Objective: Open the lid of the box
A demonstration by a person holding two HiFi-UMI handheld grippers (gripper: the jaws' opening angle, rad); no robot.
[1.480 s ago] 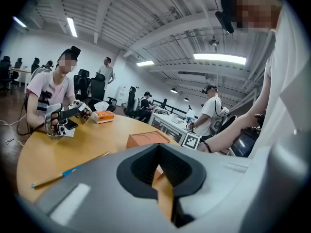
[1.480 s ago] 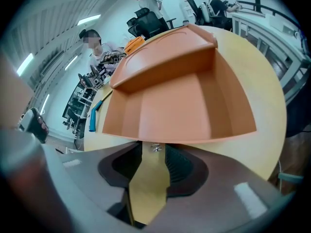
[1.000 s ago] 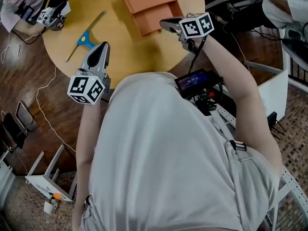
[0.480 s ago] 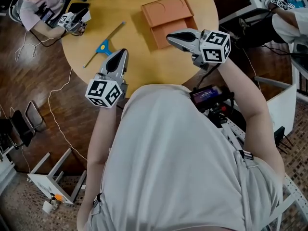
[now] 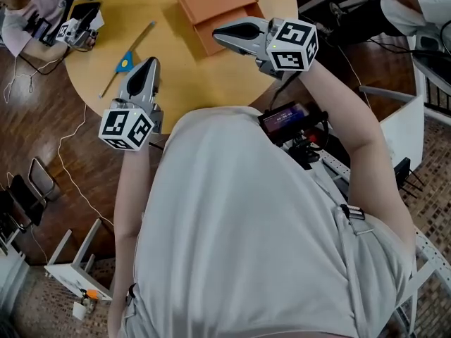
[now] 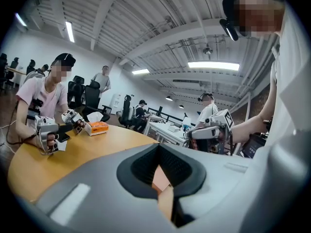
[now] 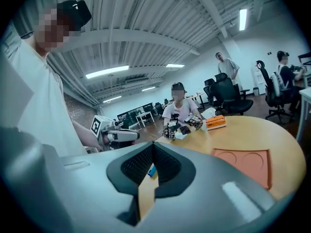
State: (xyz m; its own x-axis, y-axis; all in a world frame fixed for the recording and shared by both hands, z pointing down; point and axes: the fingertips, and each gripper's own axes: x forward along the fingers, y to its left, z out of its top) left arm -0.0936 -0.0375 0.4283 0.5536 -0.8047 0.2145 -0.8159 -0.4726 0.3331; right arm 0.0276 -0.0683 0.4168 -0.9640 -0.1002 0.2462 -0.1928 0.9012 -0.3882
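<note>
A flat orange box (image 5: 215, 2) lies at the far side of the round wooden table (image 5: 190, 76); its top shows two round hollows, also seen on the box (image 7: 245, 164) in the right gripper view. My right gripper (image 5: 217, 32) hovers over the box's near edge, pointing left, jaws shut with nothing between them. My left gripper (image 5: 149, 62) hangs over the table's near left part, well clear of the box, pointing away from me, jaws shut and empty. From the left gripper (image 6: 158, 149) view I see the other gripper; the right gripper (image 7: 153, 147) view looks across the table.
A blue-headed tool with a long stick (image 5: 125, 60) lies left of the box. Another person (image 5: 25, 20) holds grippers at the table's far left, beside an orange tissue box (image 7: 215, 122). A white cabinet (image 5: 398, 129) stands on the right, and a small screen (image 5: 285, 118) hangs at my waist.
The right gripper has moved left along the box's near edge, from its right corner to over its front part. The left gripper has stayed over the near left table.
</note>
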